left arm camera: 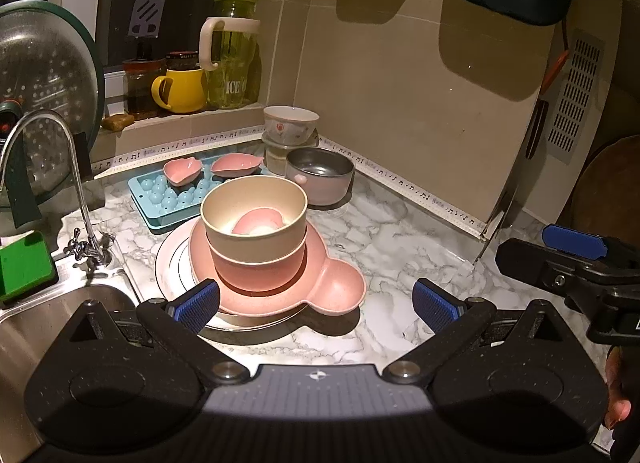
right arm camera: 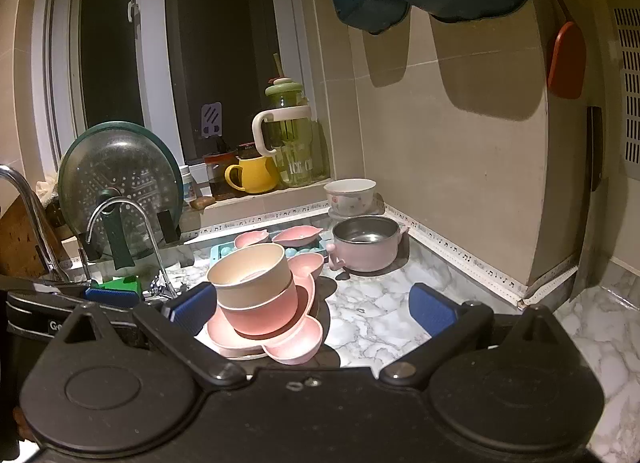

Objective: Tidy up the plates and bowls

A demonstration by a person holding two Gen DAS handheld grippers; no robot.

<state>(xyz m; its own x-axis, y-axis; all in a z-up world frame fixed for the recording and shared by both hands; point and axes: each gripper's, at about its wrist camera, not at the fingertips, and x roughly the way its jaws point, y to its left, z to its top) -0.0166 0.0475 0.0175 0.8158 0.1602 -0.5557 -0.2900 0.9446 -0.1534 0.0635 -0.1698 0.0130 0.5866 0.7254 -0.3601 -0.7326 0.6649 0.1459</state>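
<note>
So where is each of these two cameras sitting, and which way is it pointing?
Left wrist: sits on the left tongs, looking forward and down at the stacked bowls by the sink; its own open blue pads frame the view, the right tongs and some of a hand show at the right edge.
Right wrist: sits on the right tongs, a little further right, facing the window corner; the left tongs show at the left edge.
Shared: stacked bowls, metal-lined pot, yellow mug.
</note>
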